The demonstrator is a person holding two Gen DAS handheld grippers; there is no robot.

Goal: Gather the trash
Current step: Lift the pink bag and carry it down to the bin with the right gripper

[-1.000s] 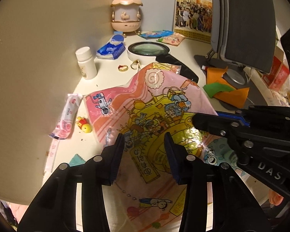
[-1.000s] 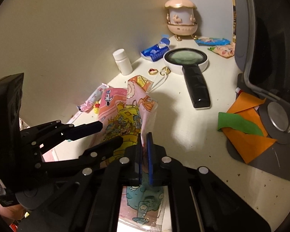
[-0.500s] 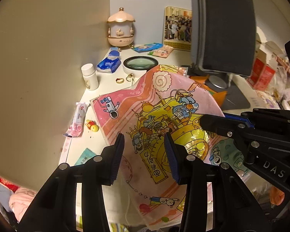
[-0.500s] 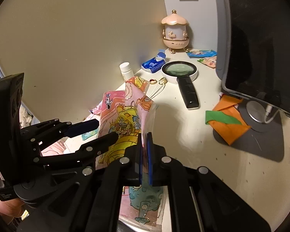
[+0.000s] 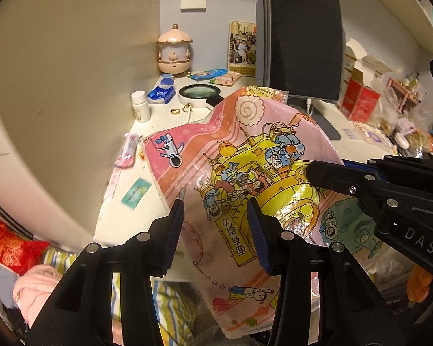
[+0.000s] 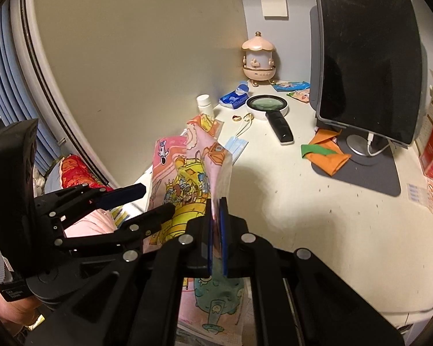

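A pink cartoon-printed snack bag (image 5: 245,173) hangs in the air above the near edge of a cluttered white table (image 6: 317,201), pinched at one edge by the right gripper (image 6: 216,236), whose blue-padded jaws are closed flat on the plastic. The left gripper (image 5: 216,236) sits in front of the bag's printed face with its jaws partly apart; they have just been opening a little, and from the right wrist view both fingers lie on the near side of the bag, so whether the pads press on it cannot be told. Behind the bag on the table stand a white pill bottle (image 5: 140,106), a blue tissue pack (image 5: 161,93), a magnifying glass (image 6: 270,106) with a black handle, two gold rings (image 5: 180,110) and a peach-coloured carousel ornament (image 5: 173,49) near the wall. A dark monitor (image 6: 366,57) rises on its stand at the right, with orange and green folded paper (image 6: 326,155) at its base. A pink wrapper (image 5: 127,151) and a teal packet (image 5: 135,191) lie along the table's left edge, and a blue face mask (image 6: 236,145) lies just beyond the bag. Red patterned fabric (image 5: 8,245) and striped bedding (image 5: 164,302) show below the table.
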